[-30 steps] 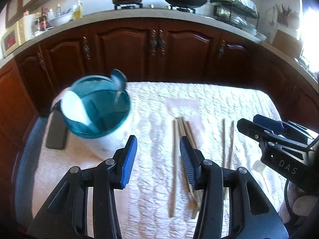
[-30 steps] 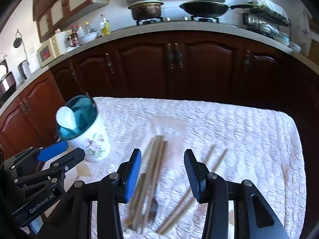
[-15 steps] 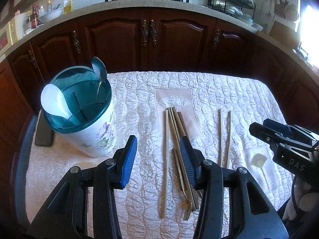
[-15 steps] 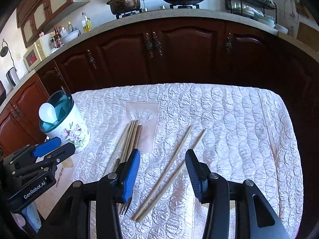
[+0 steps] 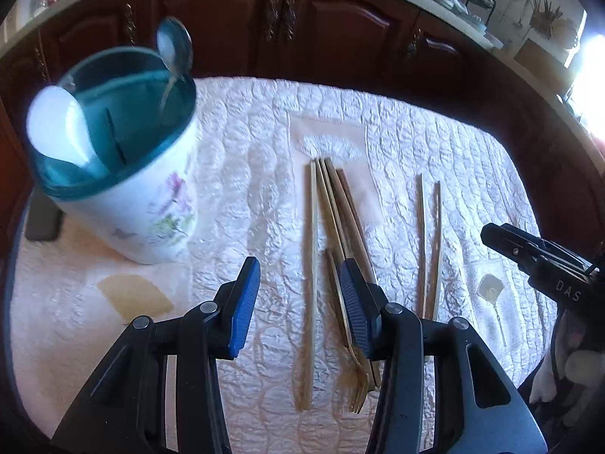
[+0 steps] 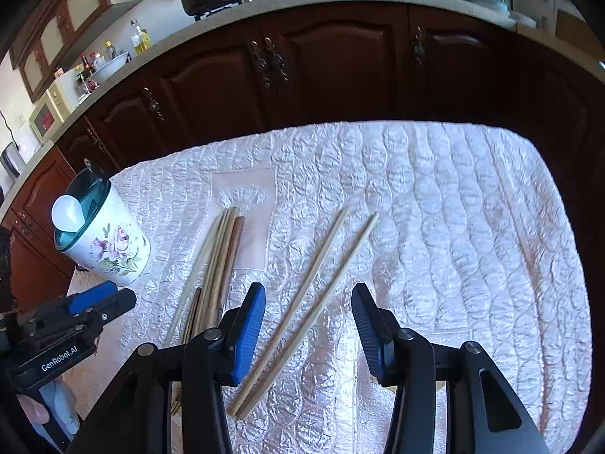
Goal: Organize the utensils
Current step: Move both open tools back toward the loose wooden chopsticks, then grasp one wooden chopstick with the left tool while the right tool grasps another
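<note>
1. Left wrist view: left gripper [image 5: 298, 299] open, nothing between its jaws; bundle of chopsticks [image 5: 332, 212] and a fork [image 5: 359, 382] lie on the quilted cloth [image 5: 245, 174] just ahead.
2. Floral utensil holder [image 5: 124, 174] stands upright to its left.
3. Right wrist view: right gripper [image 6: 308, 325] open, empty, above a separate chopstick pair [image 6: 314, 302].

Left wrist view looks steeply down along its hand-held gripper [image 5: 298, 302], close over the tabletop [image 5: 245, 189], right wrist view looks down likewise from the right side, both share the chopsticks [image 6: 310, 302], floral holder [image 6: 109, 249], dark cabinets [image 6: 340, 68]
</note>
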### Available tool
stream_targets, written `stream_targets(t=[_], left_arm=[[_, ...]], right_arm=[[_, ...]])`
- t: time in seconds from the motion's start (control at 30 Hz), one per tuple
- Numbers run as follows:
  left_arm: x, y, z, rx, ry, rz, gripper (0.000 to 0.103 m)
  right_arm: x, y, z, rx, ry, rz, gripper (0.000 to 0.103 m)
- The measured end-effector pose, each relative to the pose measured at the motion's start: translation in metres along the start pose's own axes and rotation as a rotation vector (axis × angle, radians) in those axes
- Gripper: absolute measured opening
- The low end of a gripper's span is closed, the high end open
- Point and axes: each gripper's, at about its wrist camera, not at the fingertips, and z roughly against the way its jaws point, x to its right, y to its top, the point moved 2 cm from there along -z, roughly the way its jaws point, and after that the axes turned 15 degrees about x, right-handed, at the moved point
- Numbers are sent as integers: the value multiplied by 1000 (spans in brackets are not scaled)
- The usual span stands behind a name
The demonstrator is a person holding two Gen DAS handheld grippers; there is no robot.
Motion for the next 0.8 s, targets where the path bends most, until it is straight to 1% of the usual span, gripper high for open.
stream_targets(t=[0.1,0.23,0.33,0.47,0.53,0.67,0.7,0.8], left_arm=[[3,-1,-11,-15,-3,-11,44],[5,1,-32,-41,-6,-10,44],[5,6,-47,-53,-6,-3,43],[7,13,-66,-63,14,-7,43],[7,15,-77,-70,44,-10,37],[8,20,-92,-71,82,-14,33],[9,21,-97,-74,90,-16,30],[10,25,-106,-81,88,-12,29]], right_arm=[[5,-2,-8,-17,11,-20,45],[9,-1,-21,-36,52,-54,44],[17,2,-34,-45,39,-62,40],[33,6,-50,-68,38,-109,36],[39,8,-58,-77,39,-124,35],[47,12,-75,-95,45,-143,34],[48,12,-77,-98,46,-143,34],[52,14,-90,-113,35,-137,34]])
